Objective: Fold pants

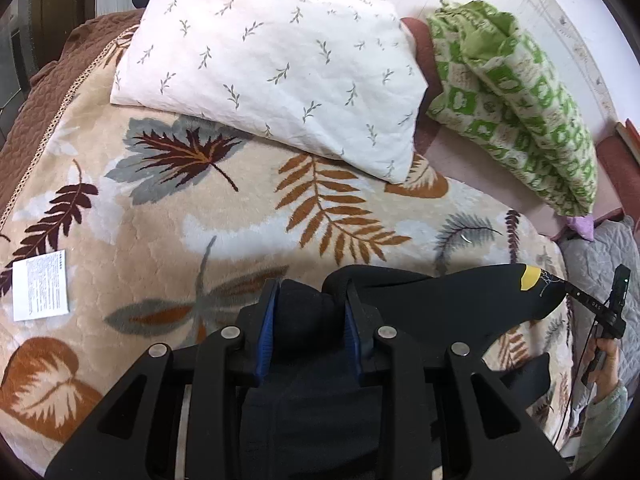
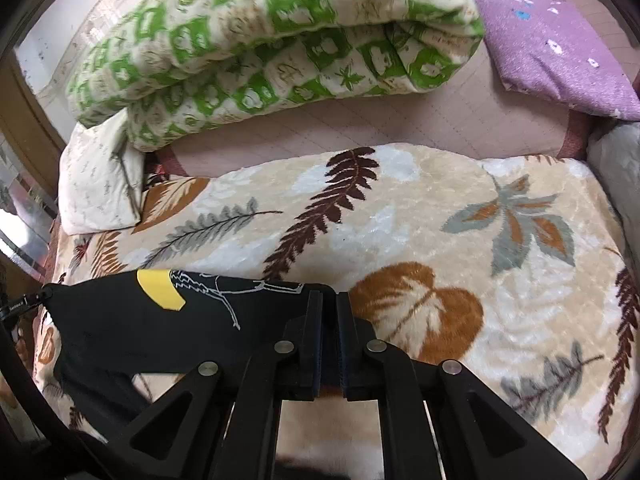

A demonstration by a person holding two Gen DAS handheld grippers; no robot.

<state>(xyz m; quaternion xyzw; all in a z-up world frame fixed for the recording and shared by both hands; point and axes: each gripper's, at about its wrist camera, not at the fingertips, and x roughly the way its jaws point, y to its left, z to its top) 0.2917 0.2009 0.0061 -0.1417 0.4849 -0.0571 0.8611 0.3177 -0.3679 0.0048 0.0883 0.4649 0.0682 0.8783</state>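
Left tongs [image 1: 310, 320] clamp a thick bunch of the black pants [image 1: 440, 300] and right tongs [image 2: 329, 336] pinch their opposite end, holding the garment stretched above the leaf-patterned blanket [image 1: 160, 220] at the bed's near edge.

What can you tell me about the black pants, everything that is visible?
The black pants are soft dark fabric with a yellow patch and thin white line drawing. They hang stretched between both tongs above the leaf-patterned blanket: the left tongs hold a thick bunch, the right tongs pinch a thin edge. A lower part droops toward the blanket.
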